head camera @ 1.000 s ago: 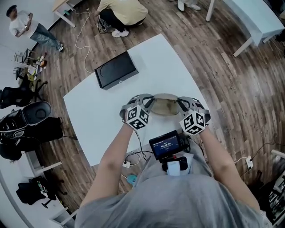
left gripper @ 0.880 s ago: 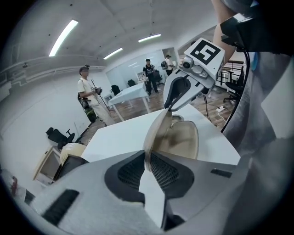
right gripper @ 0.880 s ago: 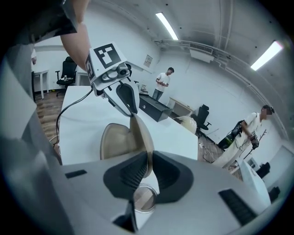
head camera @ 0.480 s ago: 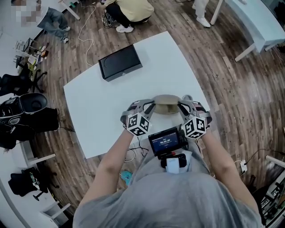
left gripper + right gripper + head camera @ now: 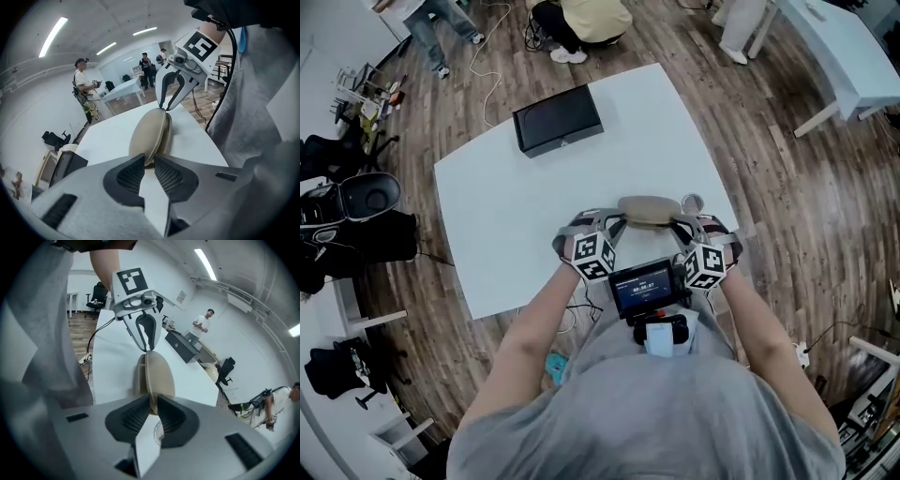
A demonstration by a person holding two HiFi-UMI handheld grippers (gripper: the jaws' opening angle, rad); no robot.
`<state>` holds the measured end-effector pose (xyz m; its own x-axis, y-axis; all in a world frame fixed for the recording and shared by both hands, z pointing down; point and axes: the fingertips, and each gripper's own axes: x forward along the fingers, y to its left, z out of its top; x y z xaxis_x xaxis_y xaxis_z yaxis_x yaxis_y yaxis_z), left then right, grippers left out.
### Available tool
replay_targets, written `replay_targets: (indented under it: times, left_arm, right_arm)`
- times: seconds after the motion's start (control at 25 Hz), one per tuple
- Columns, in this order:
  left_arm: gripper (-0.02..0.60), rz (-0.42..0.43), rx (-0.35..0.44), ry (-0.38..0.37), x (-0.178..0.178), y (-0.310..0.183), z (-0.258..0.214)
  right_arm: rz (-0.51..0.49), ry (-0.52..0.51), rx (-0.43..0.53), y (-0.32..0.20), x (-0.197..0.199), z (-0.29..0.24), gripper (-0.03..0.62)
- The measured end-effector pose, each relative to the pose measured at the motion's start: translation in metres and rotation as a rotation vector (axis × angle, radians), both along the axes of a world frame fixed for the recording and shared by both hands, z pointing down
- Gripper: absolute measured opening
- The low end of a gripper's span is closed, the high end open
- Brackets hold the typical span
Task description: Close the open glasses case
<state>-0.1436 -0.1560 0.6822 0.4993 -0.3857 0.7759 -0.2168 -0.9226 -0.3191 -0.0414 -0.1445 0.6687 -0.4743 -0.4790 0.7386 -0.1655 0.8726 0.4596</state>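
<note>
A tan oval glasses case [image 5: 649, 209] lies near the front edge of the white table [image 5: 506, 206], with its two halves almost together and only a thin seam showing. My left gripper [image 5: 615, 223] is shut on the case's left end and my right gripper [image 5: 679, 223] on its right end. In the left gripper view the case [image 5: 149, 135] runs away from my left gripper [image 5: 149, 162] to the right gripper [image 5: 167, 106] at its far tip. In the right gripper view the case [image 5: 155, 376] reaches from my right gripper [image 5: 153, 405] to the left gripper [image 5: 147, 347].
A black flat box [image 5: 558, 120] sits at the table's far left. A small clear ring [image 5: 692, 201] lies just beyond the case's right end. A chest-mounted screen [image 5: 644, 285] hangs below the grippers. Chairs, cables and people stand around on the wood floor.
The case showed an open inside a second ago; its halves have now come together. Both grippers stayed on its ends and drew slightly closer to each other.
</note>
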Motion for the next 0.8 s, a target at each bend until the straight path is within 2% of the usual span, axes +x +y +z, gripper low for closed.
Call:
replay_targets:
  times: [0.2,0.4,0.8]
  left_arm:
    - [0.049,-0.013,-0.012,-0.050,-0.002,0.006,0.009]
    - [0.049,-0.032,-0.011,-0.051,-0.002,0.002,0.023]
    - [0.049,-0.060,-0.030,-0.099,0.001,-0.048,0.023]
  right_arm:
    - [-0.045,0.077,-0.020,0.009,-0.001,0.019,0.055]
    - [-0.015,0.100,-0.009,0.003,-0.003,0.017,0.055]
    - [0.051,0.095,-0.075,-0.058,-0.002,0.021,0.055]
